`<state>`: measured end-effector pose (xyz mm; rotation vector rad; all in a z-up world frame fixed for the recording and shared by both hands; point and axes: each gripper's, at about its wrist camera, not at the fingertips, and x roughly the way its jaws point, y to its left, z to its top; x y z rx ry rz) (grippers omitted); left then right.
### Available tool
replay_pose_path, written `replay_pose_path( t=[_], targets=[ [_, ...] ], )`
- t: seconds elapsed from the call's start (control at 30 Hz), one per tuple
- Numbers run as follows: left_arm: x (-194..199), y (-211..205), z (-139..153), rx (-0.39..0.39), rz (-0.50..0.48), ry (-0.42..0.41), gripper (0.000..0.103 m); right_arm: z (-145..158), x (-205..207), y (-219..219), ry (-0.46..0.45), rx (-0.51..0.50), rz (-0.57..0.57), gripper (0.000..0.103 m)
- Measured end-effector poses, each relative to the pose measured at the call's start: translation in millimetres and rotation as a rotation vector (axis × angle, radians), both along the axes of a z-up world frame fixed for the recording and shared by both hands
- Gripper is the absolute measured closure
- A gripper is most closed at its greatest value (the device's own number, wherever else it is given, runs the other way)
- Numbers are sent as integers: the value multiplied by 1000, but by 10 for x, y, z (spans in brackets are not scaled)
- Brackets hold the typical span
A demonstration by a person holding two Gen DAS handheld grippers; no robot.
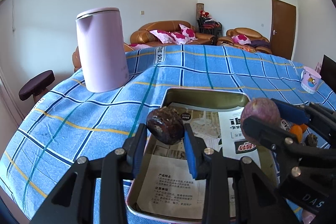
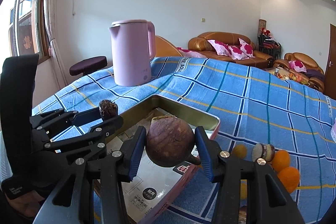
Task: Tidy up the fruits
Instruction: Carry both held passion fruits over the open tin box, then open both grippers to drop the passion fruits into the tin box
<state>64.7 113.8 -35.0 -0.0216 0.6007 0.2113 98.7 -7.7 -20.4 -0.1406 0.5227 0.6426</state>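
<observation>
Landmark is the tin tray [image 1: 206, 91], lined with printed paper. Far left of the tray and behind it: pink kettle [image 1: 102, 49] upright on the blue checked cloth [image 1: 69, 119], not part of the job.

My left gripper [image 1: 165, 132] is over the tray's near-left part, blue pads closed onto a dark brown wrinkled fruit [image 1: 164, 126]. The fruit is gripped on both sides and looks to be held above the paper; whether it touches the liner I cannot tell.

My right gripper [image 2: 170, 147] is over the tray's right side, jaws closed about halfway around a round purple-brown fruit [image 2: 169, 141]. Left pad touches it; a thin gap may show at the right pad, so the hold looks firm but I can't fully confirm it. It hangs over the tray's right rim.

Right of the tray, on the cloth: oranges [image 2: 282, 157] in a small cluster, a small yellow-orange fruit [image 2: 239, 151] nearest the tray, and a striped brown-and-white piece [image 2: 265, 151] touching the oranges. Farther right and back, a cartoon mug [image 1: 310, 79].

Progress, my judgement: early. I see no fruit resting in the tray, only paper. Two fruits are held over it, not set down. The cluster right of the tray is left to move.
</observation>
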Motion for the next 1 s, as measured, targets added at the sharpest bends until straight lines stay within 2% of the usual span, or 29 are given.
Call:
replay_pose_path(
  t=[1.0],
  targets=[
    [82, 18, -98, 27, -7, 38, 65, -190, 92, 102, 44, -44, 36, 53]
  ],
)
